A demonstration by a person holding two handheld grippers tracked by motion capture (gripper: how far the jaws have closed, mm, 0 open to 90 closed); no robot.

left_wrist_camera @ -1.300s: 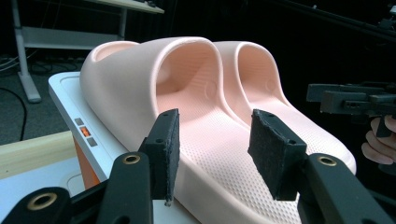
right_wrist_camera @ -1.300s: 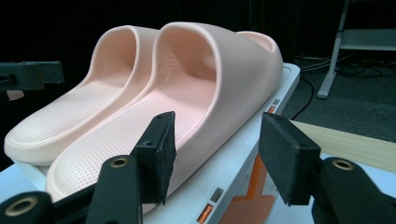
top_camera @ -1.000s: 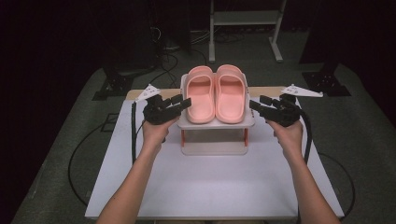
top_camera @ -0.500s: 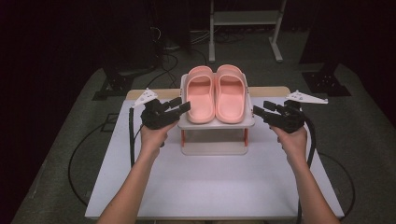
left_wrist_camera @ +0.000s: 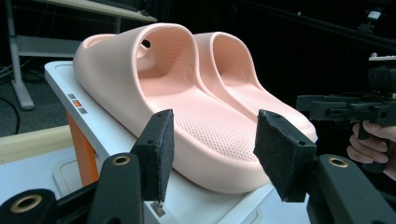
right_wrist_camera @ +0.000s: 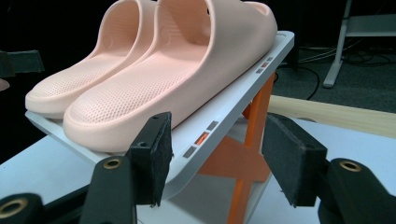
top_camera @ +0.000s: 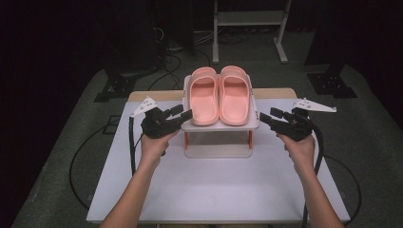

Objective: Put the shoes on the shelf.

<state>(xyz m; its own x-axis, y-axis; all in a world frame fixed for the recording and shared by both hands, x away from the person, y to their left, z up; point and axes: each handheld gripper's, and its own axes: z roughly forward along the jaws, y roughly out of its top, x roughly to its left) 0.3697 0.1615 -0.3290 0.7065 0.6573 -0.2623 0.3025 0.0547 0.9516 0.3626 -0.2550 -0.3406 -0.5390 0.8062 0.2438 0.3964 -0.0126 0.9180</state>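
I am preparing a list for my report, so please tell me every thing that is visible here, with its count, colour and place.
slippers: 2, pink, side by side on the rack's top shelf
shoe rack: 1, white shelves with orange legs, middle of the table
table: 1, white top, under the rack
metal stand: 1, grey, on the floor behind the table
left claw: 1, black, open, at the rack's left edge
right claw: 1, black, open, at the rack's right edge
hands: 2, each holding one claw
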